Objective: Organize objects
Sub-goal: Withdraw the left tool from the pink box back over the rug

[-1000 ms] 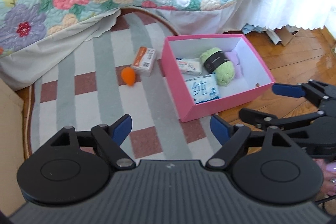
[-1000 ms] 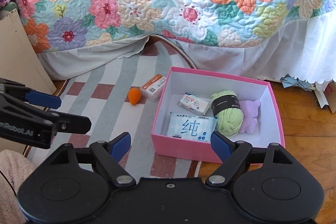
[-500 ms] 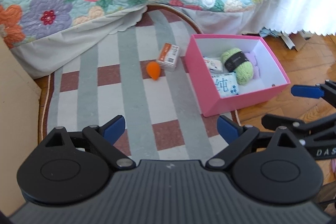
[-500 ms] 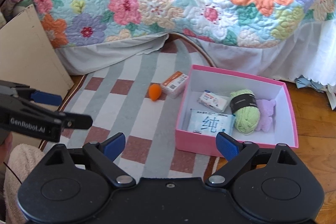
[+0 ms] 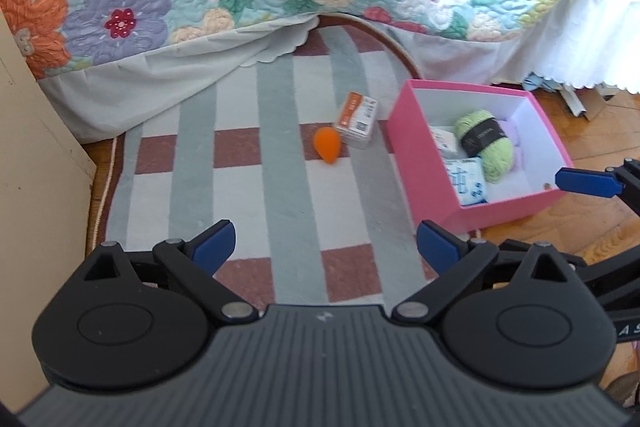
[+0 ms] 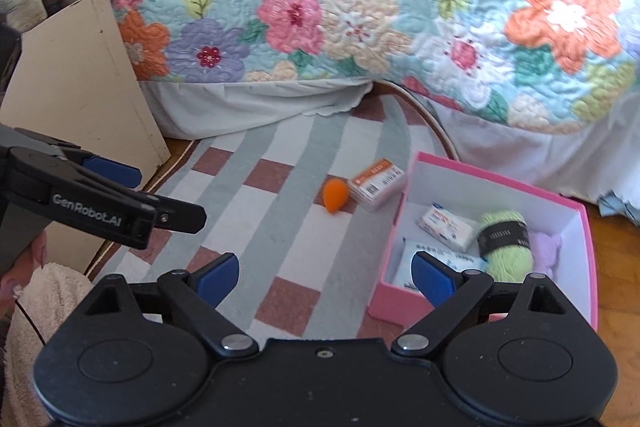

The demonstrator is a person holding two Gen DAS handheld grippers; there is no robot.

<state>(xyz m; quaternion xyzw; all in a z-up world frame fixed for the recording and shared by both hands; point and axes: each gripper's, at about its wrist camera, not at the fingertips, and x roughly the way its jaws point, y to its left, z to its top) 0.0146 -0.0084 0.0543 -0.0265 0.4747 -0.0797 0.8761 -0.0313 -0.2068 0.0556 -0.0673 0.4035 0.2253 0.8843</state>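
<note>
Both grippers had drawn back from the pink box (image 5: pixel 424 183) since the earlier frames, so more of the striped rug (image 5: pixel 280 195) showed beneath them, and their jaws had just been opening with nothing between them. Left on the rug, just outside the box's left wall, lay an orange teardrop sponge (image 5: pixel 327 145) touching or nearly touching a small orange-and-white carton (image 5: pixel 357 120). Inside the box already sat a green yarn ball (image 6: pixel 506 241), a lilac soft item (image 6: pixel 546 253), a small white packet (image 6: pixel 443 223) and a blue-printed tissue pack (image 5: pixel 468 181).

By my reading, the step in hand was the approach to the two leftover items, with the sorting mostly done. The left gripper (image 5: pixel 324 243) hung well short of them, fingers wide apart and empty; the right gripper (image 6: pixel 326 277), equally spread and empty, hovered near the box's near corner. Next, one gripper would need to descend over the sponge or carton, straddle it, then close. A flowered quilt (image 6: pixel 360 7) draped behind.
</note>
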